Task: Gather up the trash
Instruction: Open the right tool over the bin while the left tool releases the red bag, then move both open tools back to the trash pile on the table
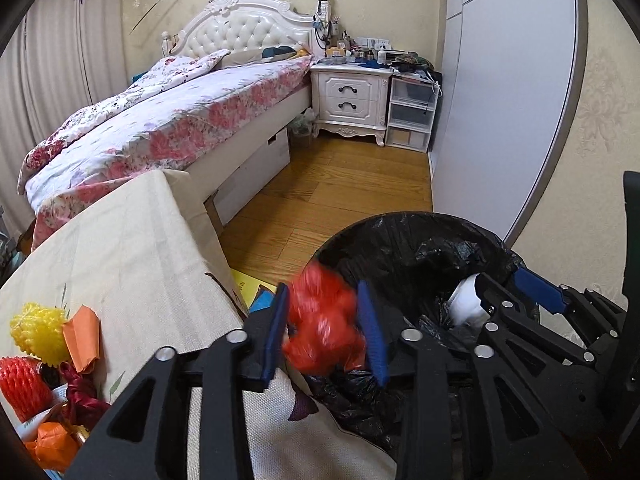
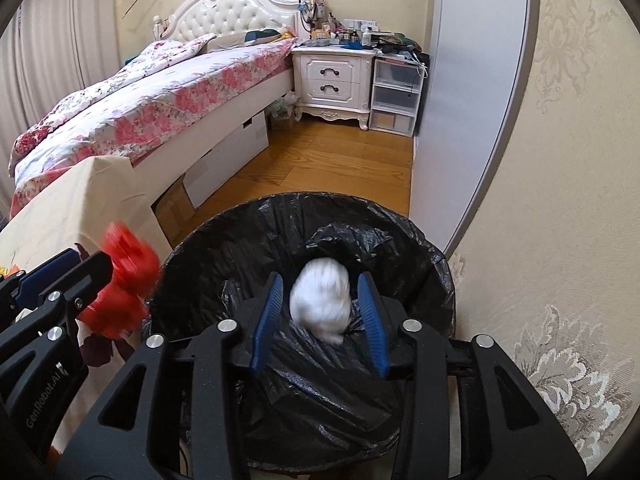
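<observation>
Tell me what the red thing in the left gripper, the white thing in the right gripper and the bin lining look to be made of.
Red wad: probably thin glossy plastic, crinkled; blur leaves it open.
White wad: soft matte paper or tissue, likely; blurred too.
Bin liner: thin black plastic film, shiny wrinkles folded over the rim.

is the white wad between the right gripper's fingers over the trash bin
Yes, the white wad sits between the right gripper fingers, above the black-lined trash bin.
</observation>
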The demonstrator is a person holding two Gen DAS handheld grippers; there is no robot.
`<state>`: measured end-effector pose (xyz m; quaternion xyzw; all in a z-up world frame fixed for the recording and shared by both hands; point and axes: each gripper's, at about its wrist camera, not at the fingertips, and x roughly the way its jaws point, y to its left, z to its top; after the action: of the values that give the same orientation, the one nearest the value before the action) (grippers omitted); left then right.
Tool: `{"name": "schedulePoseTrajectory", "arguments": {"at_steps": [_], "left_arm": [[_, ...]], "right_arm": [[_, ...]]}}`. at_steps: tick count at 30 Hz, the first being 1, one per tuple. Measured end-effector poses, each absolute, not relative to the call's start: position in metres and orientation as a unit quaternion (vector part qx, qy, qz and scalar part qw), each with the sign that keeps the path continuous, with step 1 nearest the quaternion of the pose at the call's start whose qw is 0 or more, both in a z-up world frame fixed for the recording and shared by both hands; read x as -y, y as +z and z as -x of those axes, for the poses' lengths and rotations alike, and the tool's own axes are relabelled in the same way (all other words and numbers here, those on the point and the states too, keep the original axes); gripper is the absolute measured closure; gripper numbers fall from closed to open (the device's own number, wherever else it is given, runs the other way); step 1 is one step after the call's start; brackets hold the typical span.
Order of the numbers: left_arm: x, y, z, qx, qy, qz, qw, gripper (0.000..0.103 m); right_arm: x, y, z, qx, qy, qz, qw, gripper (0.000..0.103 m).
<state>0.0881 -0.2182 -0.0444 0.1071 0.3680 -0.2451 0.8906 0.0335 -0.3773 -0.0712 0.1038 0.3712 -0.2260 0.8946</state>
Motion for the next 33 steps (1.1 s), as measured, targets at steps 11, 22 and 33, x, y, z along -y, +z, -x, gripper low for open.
{"name": "schedulePoseTrajectory", "arguments": {"at_steps": [11, 22, 33], "left_arm": [[0.216, -0.04, -0.087, -0.362, -0.229, -0.086, 0.9, 0.033], [0.177, -0.026, -0.071, -0.359, -0.195, -0.078, 0.91, 0.031], [0.111, -0.029, -0.026, -0.374, -0.143, -0.066, 0.914, 0.031]], "right_arm": [[0.383, -0.068, -0.028, -0.363, -0.243, -0.11, 0.893, 0.051], [0.359, -0.054, -0.011, -0.358, -0.215, -0.106, 0.902, 0.042], [0.301, -0.044, 0.017, -0.365, -0.156, -0.086, 0.914, 0.042]]}}
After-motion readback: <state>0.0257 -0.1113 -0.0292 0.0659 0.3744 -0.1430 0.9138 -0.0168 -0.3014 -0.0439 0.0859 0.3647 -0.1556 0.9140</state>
